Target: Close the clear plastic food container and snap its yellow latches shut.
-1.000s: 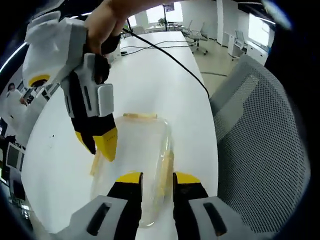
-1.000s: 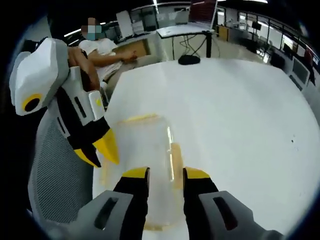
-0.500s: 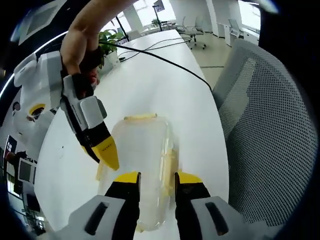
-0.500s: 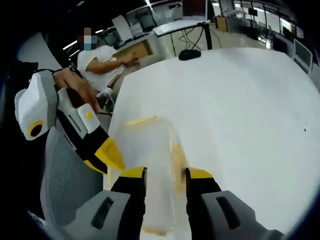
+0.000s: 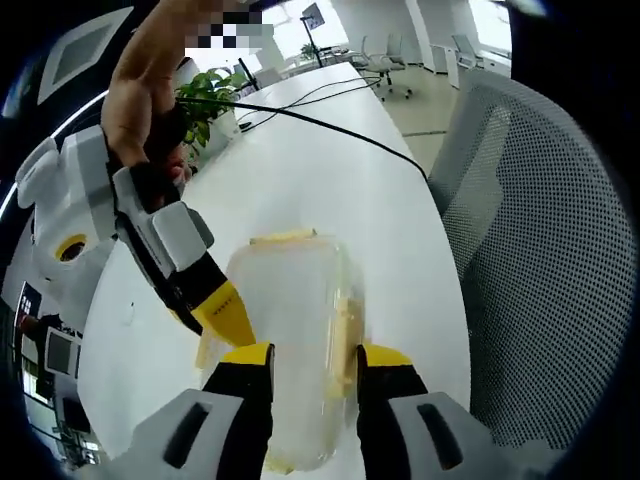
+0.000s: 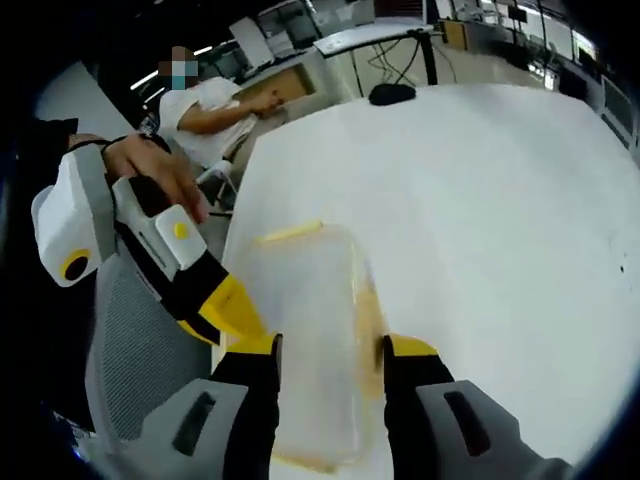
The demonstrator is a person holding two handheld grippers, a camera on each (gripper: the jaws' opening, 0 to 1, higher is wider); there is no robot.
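Two tools flank a clear, round-cornered plastic container (image 5: 290, 330) lying on the smooth white worktop (image 5: 320, 170). In the left gripper view, the left tool (image 5: 310, 358) stands with jaws apart astride the box's near end, while the right tool (image 5: 222, 310) touches its edge at 9 o'clock. Pale yellow latches (image 5: 345, 325) line its sides. In the right gripper view, the right tool (image 6: 328, 350) likewise straddles the container (image 6: 305, 330), jaws parted. A grey mesh chair (image 5: 530, 250) stands at 3 o'clock.

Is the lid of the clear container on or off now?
On: the lid covers the container. Whether latches are snapped, cannot tell.
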